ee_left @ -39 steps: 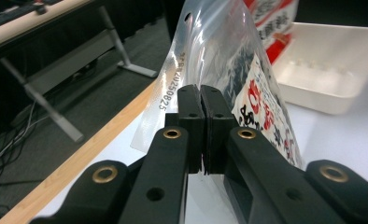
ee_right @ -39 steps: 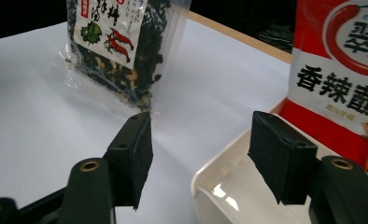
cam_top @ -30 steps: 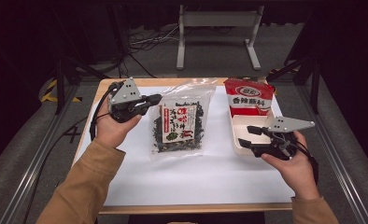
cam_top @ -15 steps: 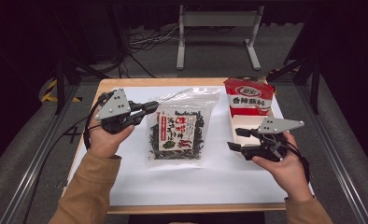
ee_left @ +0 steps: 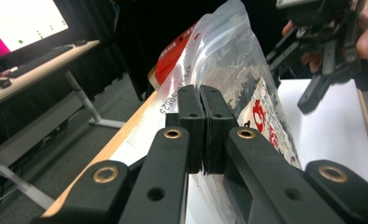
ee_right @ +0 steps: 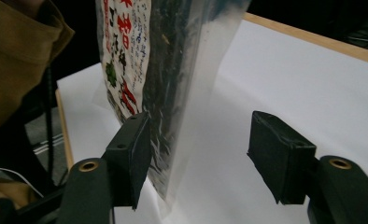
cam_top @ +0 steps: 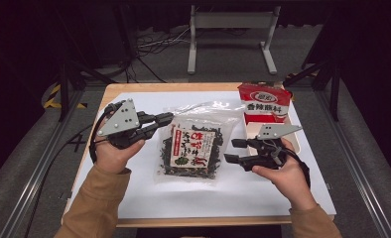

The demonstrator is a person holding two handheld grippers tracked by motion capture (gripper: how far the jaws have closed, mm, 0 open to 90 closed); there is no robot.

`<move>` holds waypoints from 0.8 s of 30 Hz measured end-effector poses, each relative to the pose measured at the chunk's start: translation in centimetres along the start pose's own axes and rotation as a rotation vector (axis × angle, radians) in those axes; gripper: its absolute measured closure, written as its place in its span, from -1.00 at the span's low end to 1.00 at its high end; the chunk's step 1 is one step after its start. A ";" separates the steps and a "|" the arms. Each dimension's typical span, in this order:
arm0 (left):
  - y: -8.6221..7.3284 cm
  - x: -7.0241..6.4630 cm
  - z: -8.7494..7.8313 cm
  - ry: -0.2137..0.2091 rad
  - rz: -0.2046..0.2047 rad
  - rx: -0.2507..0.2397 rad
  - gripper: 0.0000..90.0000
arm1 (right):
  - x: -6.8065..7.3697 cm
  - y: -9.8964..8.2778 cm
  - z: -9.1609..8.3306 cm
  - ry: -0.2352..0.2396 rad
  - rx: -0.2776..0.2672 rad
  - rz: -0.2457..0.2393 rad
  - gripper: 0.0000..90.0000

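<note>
Clamping the seaweed bag (cam_top: 191, 148) at 10 o'clock, left gripper (cam_top: 166, 119) risks tearing; right gripper (cam_top: 235, 151) gapes, jaws just widened around its 3 o'clock edge.

The red-and-white cardboard snack box (cam_top: 263, 104) reads "香辣脆科"; the clear plastic bag of dark dried food (ee_left: 229, 79) shows "0925" on its seal strip.

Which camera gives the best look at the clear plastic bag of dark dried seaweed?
The high view: the clear plastic bag of dark dried seaweed shows whole, label up. The left gripper view shows its crinkled top edge; the right gripper view shows its side edge.
</note>
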State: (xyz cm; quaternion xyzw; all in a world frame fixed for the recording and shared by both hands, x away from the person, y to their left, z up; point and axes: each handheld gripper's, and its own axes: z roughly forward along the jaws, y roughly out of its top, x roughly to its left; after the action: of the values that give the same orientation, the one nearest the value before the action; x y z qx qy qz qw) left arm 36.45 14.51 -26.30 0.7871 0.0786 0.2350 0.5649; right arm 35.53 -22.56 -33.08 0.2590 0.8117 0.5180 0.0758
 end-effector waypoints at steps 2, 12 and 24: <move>0.0 -0.1 0.0 -0.002 0.001 -0.002 0.97 | 0.1 0.0 0.4 0.017 -0.004 0.002 -0.15; -0.1 -0.4 0.4 -0.023 -0.020 -0.014 0.97 | 1.0 -0.3 3.3 0.085 -0.023 -0.038 0.04; -0.1 -0.6 -0.1 -0.026 -0.025 -0.023 0.96 | 1.6 -0.1 4.0 0.145 -0.006 -0.085 0.49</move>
State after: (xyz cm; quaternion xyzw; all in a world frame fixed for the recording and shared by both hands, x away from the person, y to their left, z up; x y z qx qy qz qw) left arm 35.89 14.39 -26.57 0.7826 0.0784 0.2183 0.5777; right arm 35.71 -18.60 -34.70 0.1858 0.8237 0.5342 0.0397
